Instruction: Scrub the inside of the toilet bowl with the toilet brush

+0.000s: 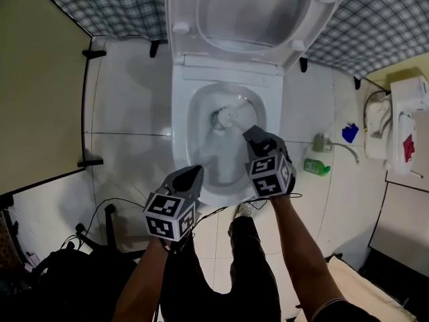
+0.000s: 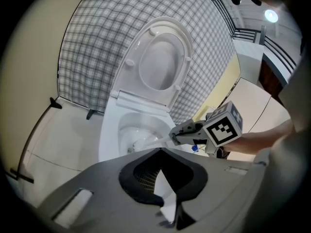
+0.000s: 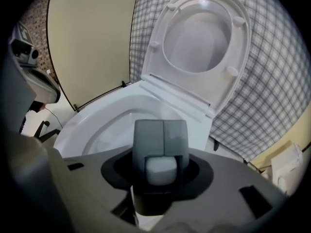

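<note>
- My right tongs [image 1: 258,138] hang over the bowl [image 1: 181,133], just inside its near right rim and tilted steeply down into it.
- Their jaws pinch the brush [image 1: 226,118] by the top of its handle; in the right gripper view the two grey pads [image 3: 163,135] sit closed round the pale handle end [image 3: 160,170].
- The brush runs from that grip down into the bowl, and its white head lies at the bottom by the drain hole.
- My left tongs [image 1: 191,176] are over the bowl's near left rim, apart from the brush and touching nothing.
- In the head view their tip reads as one closed wedge, so the jaws look pressed together with nothing in them.
- The left gripper view shows the right tongs [image 2: 177,136] beyond the bowl's [image 2: 109,135] near rim, with the brush [image 2: 146,142] slanting down inside.
- The lid [image 1: 255,12] stands raised at the far side of the bowl, against the checked wall [image 1: 107,5].
- A green bottle [image 1: 316,166] sits on the floor to the right of the bowl.
- Dark cables [image 1: 100,213] lie on the floor to the bowl's near left.
</note>
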